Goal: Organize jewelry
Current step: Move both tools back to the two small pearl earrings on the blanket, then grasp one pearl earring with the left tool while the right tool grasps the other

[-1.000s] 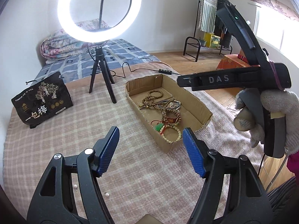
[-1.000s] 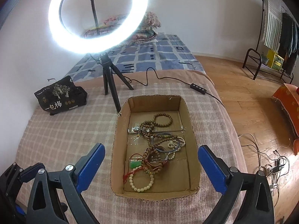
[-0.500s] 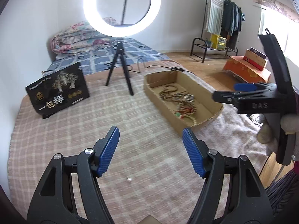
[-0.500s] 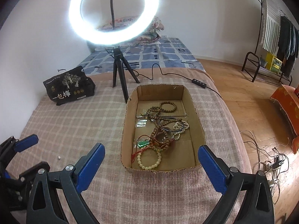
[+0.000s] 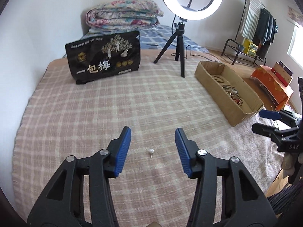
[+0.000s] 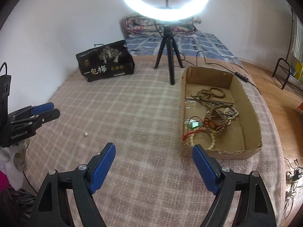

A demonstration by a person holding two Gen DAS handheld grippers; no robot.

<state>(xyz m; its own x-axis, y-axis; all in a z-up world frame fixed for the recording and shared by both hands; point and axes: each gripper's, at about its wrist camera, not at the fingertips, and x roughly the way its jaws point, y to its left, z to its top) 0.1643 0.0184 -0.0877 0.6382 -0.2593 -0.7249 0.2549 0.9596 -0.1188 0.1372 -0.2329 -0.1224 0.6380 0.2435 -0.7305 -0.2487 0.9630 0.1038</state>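
White round pearl earring [image 5: 151,151], short pin

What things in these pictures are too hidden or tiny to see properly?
- The little white bead between the left claw fingers: too small in both views to tell whether it is a pearl or an earring.
- The bracelets in the cardboard box: tangled in the right view, mostly hidden by the box wall in the left view.
- The ring light: its top is cut off by the right view's edge.

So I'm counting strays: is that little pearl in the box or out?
Out. The pearl lies loose on the plaid blanket, apart from the cardboard box.
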